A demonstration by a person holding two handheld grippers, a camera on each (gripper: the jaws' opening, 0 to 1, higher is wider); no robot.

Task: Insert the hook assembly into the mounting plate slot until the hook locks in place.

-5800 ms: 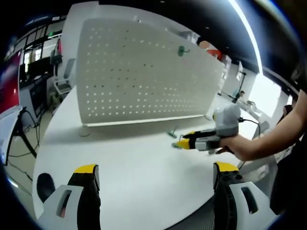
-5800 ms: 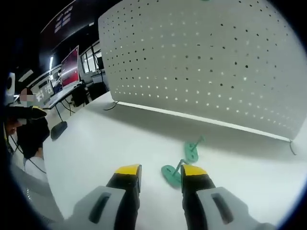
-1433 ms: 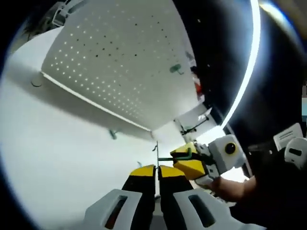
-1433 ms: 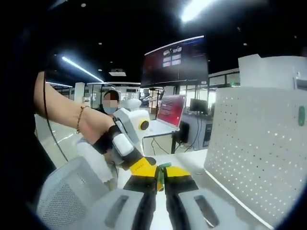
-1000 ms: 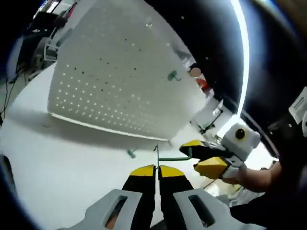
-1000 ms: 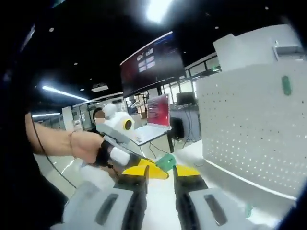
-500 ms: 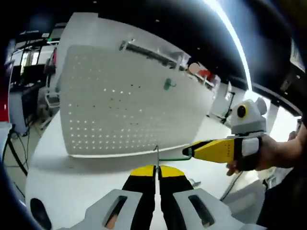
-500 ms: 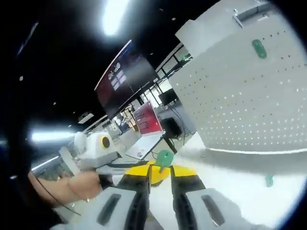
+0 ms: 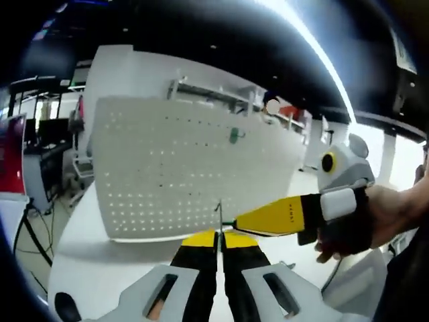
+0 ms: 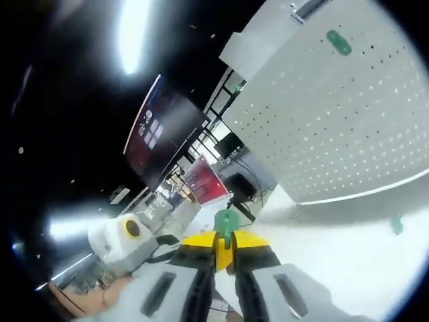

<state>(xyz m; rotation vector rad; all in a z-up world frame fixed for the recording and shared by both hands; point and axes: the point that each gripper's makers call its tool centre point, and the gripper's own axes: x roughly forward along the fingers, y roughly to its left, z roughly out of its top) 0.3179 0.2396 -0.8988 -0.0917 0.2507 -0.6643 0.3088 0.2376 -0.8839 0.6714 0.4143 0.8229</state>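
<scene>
My left gripper (image 9: pixel 218 235) is shut on a thin metal pin of the hook assembly (image 9: pixel 218 213) that sticks up from its jaws. My right gripper (image 9: pixel 242 224) comes in from the right, held by a hand (image 9: pixel 375 218), and meets that same piece. In the right gripper view, my right gripper (image 10: pixel 223 243) is shut on the hook assembly's green plate (image 10: pixel 226 221), with the left gripper (image 10: pixel 191 240) touching from the left. The white perforated mounting plate (image 9: pixel 181 174) stands upright behind, also seen as the mounting plate (image 10: pixel 335 127).
One green hook (image 9: pixel 233 135) hangs high on the plate, the same hook (image 10: pixel 338 41) in the right gripper view. A loose green piece (image 10: pixel 397 223) lies on the white table (image 10: pixel 348 258) near the plate's foot. Desks and red screens (image 10: pixel 201 181) stand beyond.
Both cameras have swung. The right gripper's jaws have closed tighter on the green plate and its tips have drawn in against the left jaws.
</scene>
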